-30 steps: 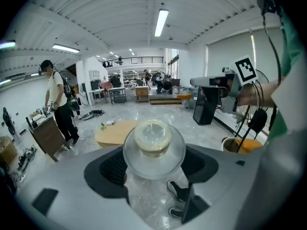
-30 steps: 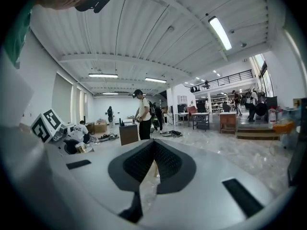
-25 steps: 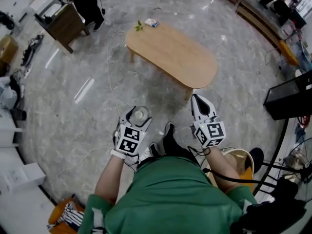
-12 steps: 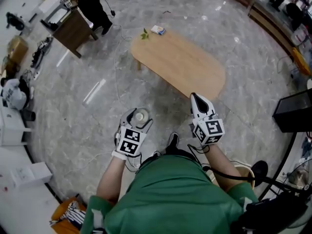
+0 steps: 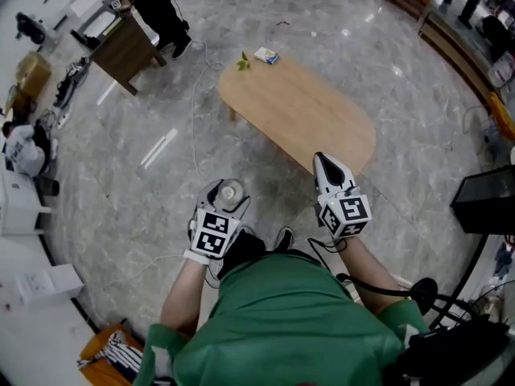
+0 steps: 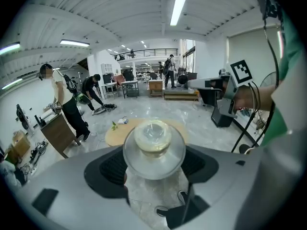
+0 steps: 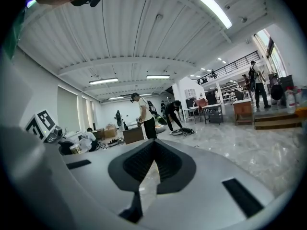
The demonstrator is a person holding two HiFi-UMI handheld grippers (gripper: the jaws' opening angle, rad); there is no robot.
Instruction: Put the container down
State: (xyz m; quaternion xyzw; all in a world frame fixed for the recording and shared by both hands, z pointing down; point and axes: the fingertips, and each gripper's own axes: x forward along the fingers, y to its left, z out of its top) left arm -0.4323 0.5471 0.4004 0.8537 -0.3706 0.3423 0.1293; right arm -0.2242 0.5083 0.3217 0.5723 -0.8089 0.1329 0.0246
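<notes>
Head view, left gripper (image 5: 228, 192) still clamped on clear round lidded container (image 6: 153, 146), right gripper (image 5: 325, 164) jaws closed, empty, oval light wooden table (image 5: 298, 111) closer than 1 second ago.

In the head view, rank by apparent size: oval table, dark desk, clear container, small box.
Largest: oval table.
Next: dark desk.
The clear container and small box look alike; the container is nearer the camera, so unranked.

The person wears a green short-sleeved shirt (image 5: 290, 320) and dark shoes (image 5: 283, 238). The left gripper (image 5: 224, 193) and right gripper (image 5: 326, 166) are white-and-grey shells, each with a cube of black-and-white square markers and grey fingers (image 6: 72, 190) lined with black ribbing. A black cable (image 5: 378, 290) runs from the right one.
</notes>
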